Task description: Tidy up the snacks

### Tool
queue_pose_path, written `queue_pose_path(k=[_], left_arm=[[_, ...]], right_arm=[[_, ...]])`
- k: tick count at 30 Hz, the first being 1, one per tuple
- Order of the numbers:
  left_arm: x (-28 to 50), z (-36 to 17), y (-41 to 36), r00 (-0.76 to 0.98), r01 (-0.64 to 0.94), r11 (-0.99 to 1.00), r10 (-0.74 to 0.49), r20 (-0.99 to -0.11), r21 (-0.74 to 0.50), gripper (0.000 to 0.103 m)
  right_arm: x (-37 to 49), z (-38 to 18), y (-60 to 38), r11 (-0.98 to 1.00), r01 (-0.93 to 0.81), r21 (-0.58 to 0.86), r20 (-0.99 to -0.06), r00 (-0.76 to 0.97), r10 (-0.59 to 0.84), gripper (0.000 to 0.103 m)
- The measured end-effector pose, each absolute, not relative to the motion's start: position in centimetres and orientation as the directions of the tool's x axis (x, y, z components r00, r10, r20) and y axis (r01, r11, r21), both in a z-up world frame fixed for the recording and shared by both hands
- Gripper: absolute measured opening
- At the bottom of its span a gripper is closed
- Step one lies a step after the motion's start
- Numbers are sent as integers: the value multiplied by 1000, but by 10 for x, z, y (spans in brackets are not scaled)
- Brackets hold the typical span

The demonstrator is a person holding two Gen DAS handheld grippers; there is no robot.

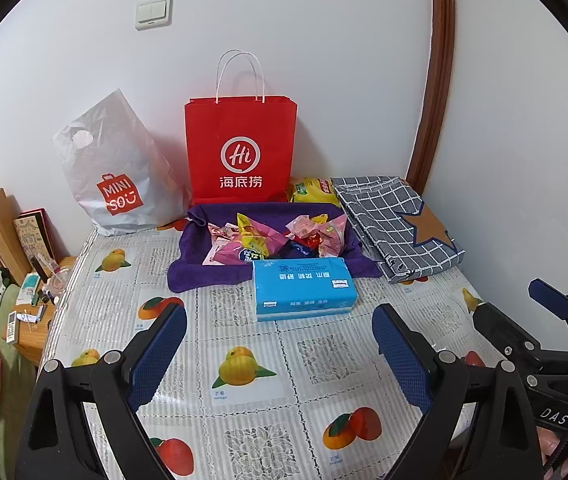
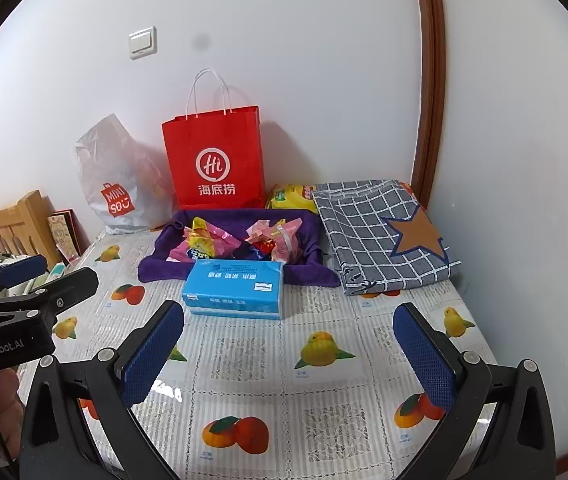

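While both grippers hang over the desk (image 1: 243,400), we see its fruit-print cover running back to a white wall corner.

Against the wall stand a red Haidilao paper bag (image 1: 240,148) and a grey Miniso plastic bag (image 1: 117,172); a folded checked cloth (image 2: 380,232) lies at right. A blue tissue pack (image 1: 304,288) sits directly in front of the purple towel (image 1: 199,268), touching it. On that towel the snacks (image 1: 267,236) lie heaped, pink and yellow wrappers. Our left gripper (image 1: 279,344) and right gripper (image 2: 288,344) both hold their jaws spread wide, empty.
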State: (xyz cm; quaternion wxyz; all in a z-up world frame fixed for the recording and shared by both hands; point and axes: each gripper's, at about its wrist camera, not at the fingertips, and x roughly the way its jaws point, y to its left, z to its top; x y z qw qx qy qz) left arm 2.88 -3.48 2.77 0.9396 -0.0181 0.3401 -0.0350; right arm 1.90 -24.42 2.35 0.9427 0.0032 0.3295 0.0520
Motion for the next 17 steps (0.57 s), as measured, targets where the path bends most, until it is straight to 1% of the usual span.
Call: queue_pose_path(k=[17], left_arm=[[33, 25, -29, 766, 29, 998, -58, -640, -56, 94]], right_arm=[[25, 23, -238, 993, -110, 37, -623, 774, 109, 103]])
